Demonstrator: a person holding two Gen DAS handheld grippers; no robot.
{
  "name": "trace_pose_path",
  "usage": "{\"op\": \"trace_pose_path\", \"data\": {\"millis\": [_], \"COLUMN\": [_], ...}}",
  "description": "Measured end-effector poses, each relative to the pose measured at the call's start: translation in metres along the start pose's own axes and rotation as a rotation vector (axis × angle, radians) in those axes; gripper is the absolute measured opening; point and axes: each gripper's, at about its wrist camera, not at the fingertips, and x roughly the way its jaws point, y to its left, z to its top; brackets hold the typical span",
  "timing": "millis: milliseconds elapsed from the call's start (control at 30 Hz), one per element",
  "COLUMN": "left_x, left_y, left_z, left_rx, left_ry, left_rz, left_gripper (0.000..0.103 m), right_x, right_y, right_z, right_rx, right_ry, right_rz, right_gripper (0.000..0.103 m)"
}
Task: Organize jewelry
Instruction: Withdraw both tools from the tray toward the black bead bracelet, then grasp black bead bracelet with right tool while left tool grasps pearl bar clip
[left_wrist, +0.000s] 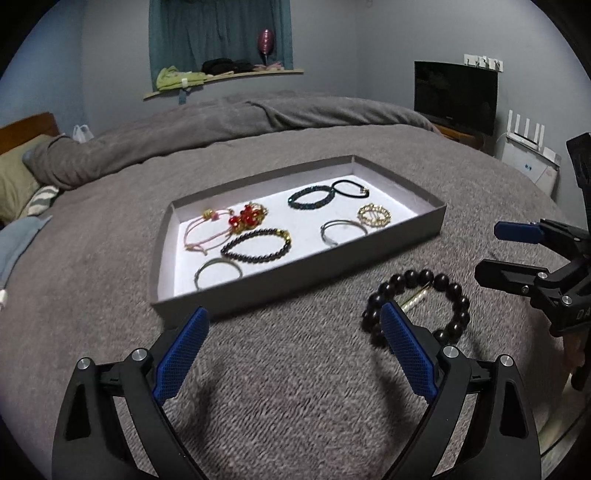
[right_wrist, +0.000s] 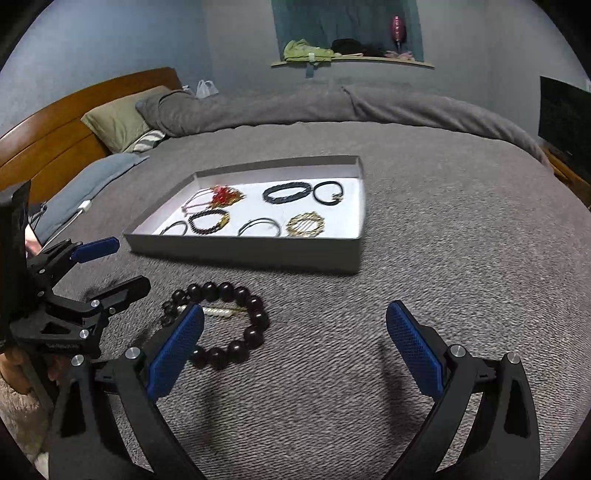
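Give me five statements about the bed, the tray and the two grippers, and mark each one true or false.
1. The big dark bead bracelet lies on the blanket, outside the tray. True.
2. The left gripper is shut on the bead bracelet. False: its jaws stand wide open and hold nothing.
3. A small pale pearl piece lies inside the ring of the bead bracelet. True.
4. The tray is empty. False: several bracelets lie in it, among them a gold one and a red beaded one.
5. The right gripper carries the gold bracelet. False: it is open and empty; the gold bracelet is in the tray.
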Motion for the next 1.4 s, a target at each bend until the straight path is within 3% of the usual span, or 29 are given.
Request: {"op": "trace_pose_path", "data": {"millis": [333, 400, 600, 733, 800, 867, 900, 933, 1100, 1400], "left_x": [0.003, 0.003, 0.005, 0.006, 0.006, 0.007, 0.007, 0.007, 0.007, 0.005], "left_y": [0.000, 0.000, 0.000, -0.004, -0.006, -0.008, -0.008, -0.008, -0.010, -0.024], "left_z": [-0.005, -0.005, -0.006, -0.007, -0.007, -0.007, -0.007, -0.007, -0.008, -0.007], "left_rx": [0.031, 0.035, 0.034, 0.045, 0.053, 0.057, 0.059, 0.059, 0.063, 0.109], "left_ry": [0.005, 0.006, 0.004, 0.009, 0.010, 0.011, 0.010, 0.009, 0.005, -0.013], "left_rz": [0.042, 0.039, 0.039, 0.038, 0.039, 0.038, 0.037, 0.035, 0.008, -0.054], "left_gripper": [0.094, 0.094, 0.094, 0.094, 0.094, 0.094, 0.094, 0.094, 0.094, 0.094], "right_x": [0.011, 0.013, 0.026, 0.032, 0.035, 0.037, 0.036, 0.035, 0.022, -0.027], "right_y": [0.017, 0.019, 0.014, 0.011, 0.010, 0.009, 0.009, 0.008, 0.008, 0.031], "right_z": [-0.009, -0.011, -0.011, -0.011, -0.011, -0.010, -0.010, -0.009, -0.005, 0.011], "right_rx": [-0.046, -0.043, 0.019, 0.069, 0.085, 0.102, 0.104, 0.112, 0.119, -0.016], "right_ry": [0.053, 0.069, 0.124, 0.142, 0.150, 0.158, 0.155, 0.153, 0.094, -0.156], "right_rz": [0.032, 0.041, 0.064, 0.092, 0.117, 0.129, 0.121, 0.124, 0.148, 0.205], "right_gripper": [0.096, 0.083, 0.060, 0.053, 0.038, 0.033, 0.022, 0.019, 0.014, 0.014]}}
